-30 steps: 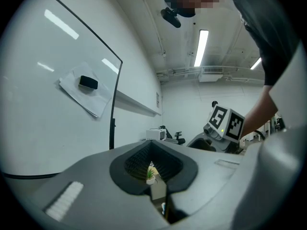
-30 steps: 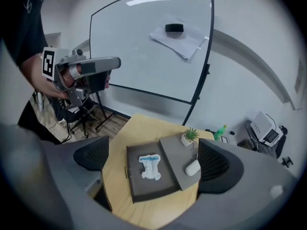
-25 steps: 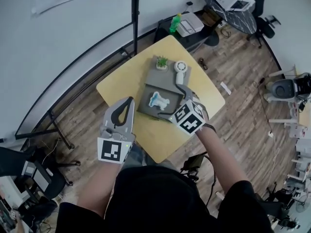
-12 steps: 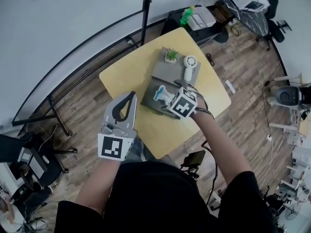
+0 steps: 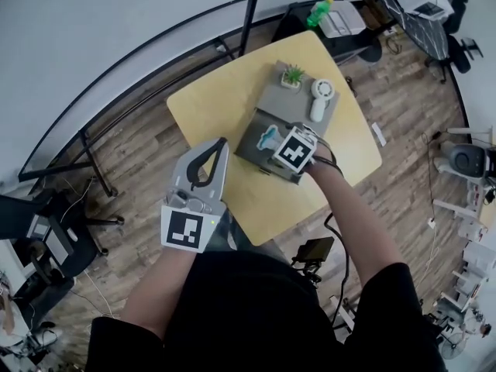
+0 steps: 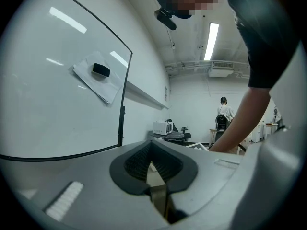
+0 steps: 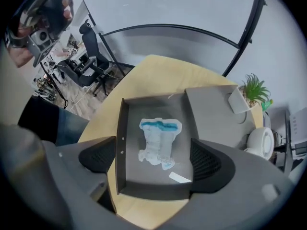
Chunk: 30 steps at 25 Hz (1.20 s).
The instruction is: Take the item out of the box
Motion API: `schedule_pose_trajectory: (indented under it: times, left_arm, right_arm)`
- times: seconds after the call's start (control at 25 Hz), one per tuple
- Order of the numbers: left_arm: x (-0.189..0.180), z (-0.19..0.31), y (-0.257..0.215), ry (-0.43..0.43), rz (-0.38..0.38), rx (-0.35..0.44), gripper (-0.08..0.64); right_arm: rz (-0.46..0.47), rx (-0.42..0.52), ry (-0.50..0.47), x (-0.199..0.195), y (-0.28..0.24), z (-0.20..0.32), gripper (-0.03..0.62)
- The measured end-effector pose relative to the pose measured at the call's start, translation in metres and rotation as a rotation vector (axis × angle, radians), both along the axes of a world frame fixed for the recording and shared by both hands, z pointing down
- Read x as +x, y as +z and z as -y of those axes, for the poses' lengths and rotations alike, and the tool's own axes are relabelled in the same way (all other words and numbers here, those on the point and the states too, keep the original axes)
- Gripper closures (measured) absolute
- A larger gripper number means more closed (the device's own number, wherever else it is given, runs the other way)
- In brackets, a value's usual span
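Hovering over shallow grey rectangular box (image 7: 121, 143) on rounded yellow worktop (image 7: 158, 68): right claw (image 7: 153, 158), ribbed black jaws wide apart, closing, touching nothing. Soft white-and-blue crinkled item (image 7: 157, 140) flat on box floor; left claw (image 6: 153, 166) pressed together, empty.

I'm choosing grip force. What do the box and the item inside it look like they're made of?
Box: probably rigid plastic or board, matte dark grey; thin straight walls, with two small fastener-like dots on one wall. Item: soft padded fabric or paper, white with a blue band; wrinkled surface, wavy edges.
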<state>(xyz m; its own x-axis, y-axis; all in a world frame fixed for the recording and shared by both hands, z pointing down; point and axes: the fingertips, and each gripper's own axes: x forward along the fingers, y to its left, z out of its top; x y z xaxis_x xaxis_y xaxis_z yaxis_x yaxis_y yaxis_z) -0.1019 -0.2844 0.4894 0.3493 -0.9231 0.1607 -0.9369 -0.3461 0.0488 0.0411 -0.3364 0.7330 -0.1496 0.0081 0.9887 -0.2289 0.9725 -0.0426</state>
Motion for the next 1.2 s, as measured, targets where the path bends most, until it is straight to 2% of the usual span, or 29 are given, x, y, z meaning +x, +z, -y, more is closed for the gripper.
schedule_pose_trajectory:
  times: [0.2, 0.48, 0.84, 0.92, 1.2]
  left_arm:
    - [0.002, -0.006, 0.013, 0.0, -0.01, -0.025, 0.56]
    - [0.0, -0.011, 0.023, -0.009, -0.026, -0.048, 0.56]
    - [-0.005, -0.014, 0.032, -0.014, -0.032, -0.07, 0.56]
    - [-0.006, -0.016, 0.033, -0.015, -0.034, -0.075, 0.56]
    - [-0.005, -0.018, 0.035, -0.015, -0.04, -0.076, 0.56]
  right_arm:
    - [-0.052, -0.032, 0.006, 0.008, 0.028, -0.001, 0.099]
    - [-0.081, -0.063, 0.017, 0.01, 0.048, -0.001, 0.152]
    - [-0.114, -0.074, 0.008, 0.008, 0.061, 0.001, 0.286]
    - [-0.123, -0.066, 0.006, 0.01, 0.063, 0.001, 0.335]
    - [-0.155, -0.055, 0.011, 0.016, 0.058, -0.001, 0.447]
